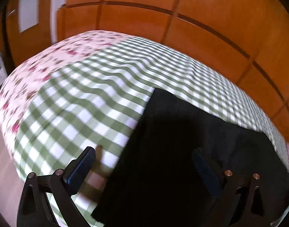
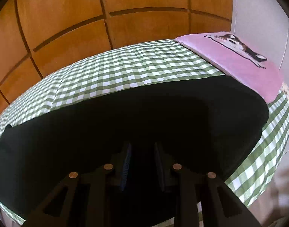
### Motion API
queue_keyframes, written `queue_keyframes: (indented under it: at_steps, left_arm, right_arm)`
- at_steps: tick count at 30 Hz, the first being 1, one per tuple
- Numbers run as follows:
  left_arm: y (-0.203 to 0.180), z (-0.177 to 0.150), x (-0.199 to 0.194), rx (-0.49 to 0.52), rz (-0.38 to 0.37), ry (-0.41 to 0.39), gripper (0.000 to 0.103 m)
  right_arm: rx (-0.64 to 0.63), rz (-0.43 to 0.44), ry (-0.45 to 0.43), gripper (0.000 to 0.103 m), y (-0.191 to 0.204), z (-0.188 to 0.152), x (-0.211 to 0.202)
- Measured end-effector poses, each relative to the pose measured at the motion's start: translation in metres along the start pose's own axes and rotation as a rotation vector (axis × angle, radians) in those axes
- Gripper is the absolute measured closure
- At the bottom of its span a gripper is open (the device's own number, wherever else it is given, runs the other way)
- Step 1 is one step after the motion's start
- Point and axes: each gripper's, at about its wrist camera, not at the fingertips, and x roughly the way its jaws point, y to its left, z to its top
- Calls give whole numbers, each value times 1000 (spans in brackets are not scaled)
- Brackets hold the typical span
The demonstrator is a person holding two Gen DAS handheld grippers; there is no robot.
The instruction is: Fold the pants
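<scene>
In the left wrist view, the left claw [image 1: 144, 162] hangs over the near edge of a bed, tilted downward, its two fingers spread wide with nothing between them. The left finger [image 1: 82, 168] sits above the green-and-white checked sheet [image 1: 91, 98]; the right finger [image 1: 205, 170] sits above the black pants [image 1: 182, 141]. The pants lie flat on the sheet, filling the lower right of the picture, with one corner pointing away toward the far side of the bed. Beyond the checked sheet, on the left, is a pink floral cover [image 1: 50, 62]. An orange wooden panelled wall [image 1: 201, 28] rises behind the bed. The picture is smeared, so whether either finger touches the cloth cannot be told.

In the right wrist view, the right claw [image 2: 142, 166] points down at the pants [image 2: 144, 113], which stretch as a broad dark band across the checked sheet [image 2: 125, 71] from the left edge to near the right end of the bed. The fingers [image 2: 126, 162] stand close together with a narrow gap between them; the black cloth behind them is so dark that any fold caught in the gap would probably not show, so I cannot tell whether it grips the fabric. At the far right of the bed lies a pink pillow [image 2: 239, 66] printed with a dog's face, its lower edge just beside the pants. The same wooden wall [image 2: 69, 19] stands behind.
</scene>
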Motion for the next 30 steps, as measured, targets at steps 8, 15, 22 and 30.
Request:
queue_keyframes:
  at_steps: [8, 15, 22, 30]
  left_arm:
    - [-37, 4, 8, 236, 103, -20, 88]
    - [-26, 42, 3, 231, 52, -48, 99]
    - [-30, 28, 43, 331, 121, -12, 98]
    - [-39, 7, 22, 312, 290, -59, 74]
  right_arm:
    - [45, 28, -4, 77, 4, -4, -22]
    - [56, 57, -48, 77, 17, 3, -33]
    - [25, 75, -1, 77, 30, -6, -16]
    - [1, 82, 4, 74, 30, -12, -5]
